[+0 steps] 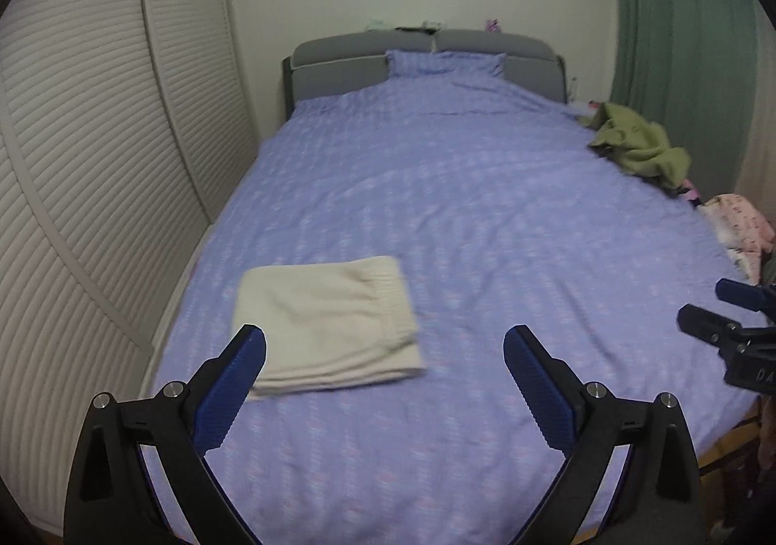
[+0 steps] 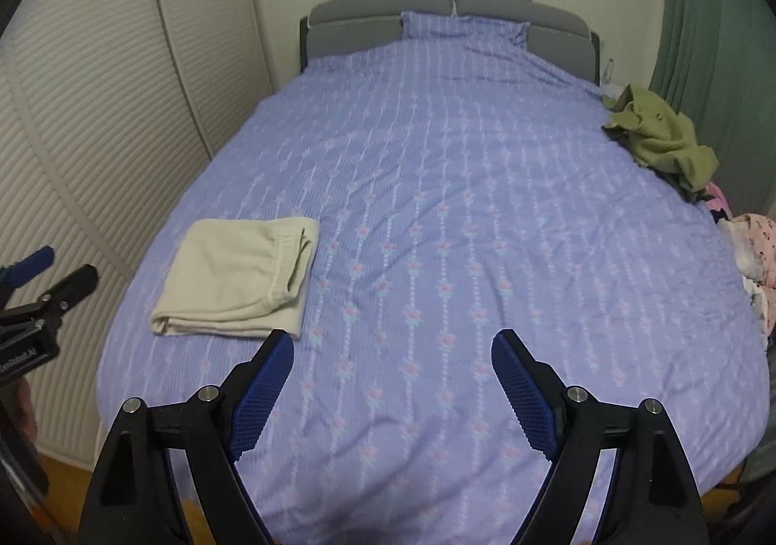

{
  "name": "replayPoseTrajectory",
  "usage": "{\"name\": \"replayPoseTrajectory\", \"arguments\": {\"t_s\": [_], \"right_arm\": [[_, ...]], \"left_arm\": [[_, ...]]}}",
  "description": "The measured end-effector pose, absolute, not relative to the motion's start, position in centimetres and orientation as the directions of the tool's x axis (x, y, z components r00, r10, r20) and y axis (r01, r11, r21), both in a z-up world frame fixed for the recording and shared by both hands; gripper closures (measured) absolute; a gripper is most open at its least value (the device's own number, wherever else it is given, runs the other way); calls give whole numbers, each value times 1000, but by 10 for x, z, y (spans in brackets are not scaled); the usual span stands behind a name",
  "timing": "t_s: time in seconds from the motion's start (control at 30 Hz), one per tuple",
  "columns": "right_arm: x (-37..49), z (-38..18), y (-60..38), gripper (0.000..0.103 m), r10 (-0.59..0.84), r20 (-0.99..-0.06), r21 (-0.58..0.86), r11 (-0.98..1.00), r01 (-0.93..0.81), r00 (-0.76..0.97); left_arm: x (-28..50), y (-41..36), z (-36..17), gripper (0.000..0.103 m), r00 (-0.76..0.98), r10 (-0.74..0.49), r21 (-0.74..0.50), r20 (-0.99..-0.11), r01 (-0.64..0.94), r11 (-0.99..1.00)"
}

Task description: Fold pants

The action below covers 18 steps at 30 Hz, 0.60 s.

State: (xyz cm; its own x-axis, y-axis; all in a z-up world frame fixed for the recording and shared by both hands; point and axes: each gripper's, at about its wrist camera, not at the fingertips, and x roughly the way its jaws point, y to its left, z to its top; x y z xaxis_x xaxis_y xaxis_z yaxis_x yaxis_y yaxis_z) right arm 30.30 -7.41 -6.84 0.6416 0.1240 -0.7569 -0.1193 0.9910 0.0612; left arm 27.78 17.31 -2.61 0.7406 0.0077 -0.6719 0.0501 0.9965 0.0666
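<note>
1. pants [image 2: 237,278]: cream cloth, soft, matt.
2. bedspread [image 2: 436,215]: lilac printed cloth, lightly creased.
3. right gripper [image 2: 393,387]: matt black plastic, blue textured pads [image 2: 526,404], shiny metal pins.
4. headboard [image 2: 349,19]: grey fabric.

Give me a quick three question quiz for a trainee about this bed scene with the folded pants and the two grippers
1. True or false: the cream pants lie folded on the bed.
2. Which garment sits near the far right edge of the bed? A) olive green clothing B) a red towel C) a black jacket
3. Fill in: the left gripper and the right gripper are both ____ and hold nothing.

Key: 1 true; 2 A; 3 open
</note>
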Motion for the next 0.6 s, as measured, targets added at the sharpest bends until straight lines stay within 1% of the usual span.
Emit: {"name": "replayPoseTrajectory", "arguments": {"t_s": [0.13, 0.23, 0.33, 0.43, 0.6], "right_arm": [[266, -56, -110, 18, 133, -737, 65, 990, -127, 663], [239, -51, -134, 18, 137, -727, 65, 989, -130, 673], [216, -47, -155, 18, 147, -720, 69, 988, -141, 678], [192, -42, -174, 18, 155, -713, 74, 986, -147, 684], [161, -33, -198, 18, 158, -695, 78, 986, -145, 701]], "left_arm": [[240, 133, -18, 1, 765, -1, 80, -644, 69, 994], [211, 106, -14, 1, 772, 25, 102, -635, 51, 994], [185, 90, -10, 1, 774, 15, 79, -633, 45, 996], [165, 73, -4, 0, 781, 32, 80, -624, 23, 997], [133, 48, 5, 0, 791, 21, 69, -612, 27, 997]]}}
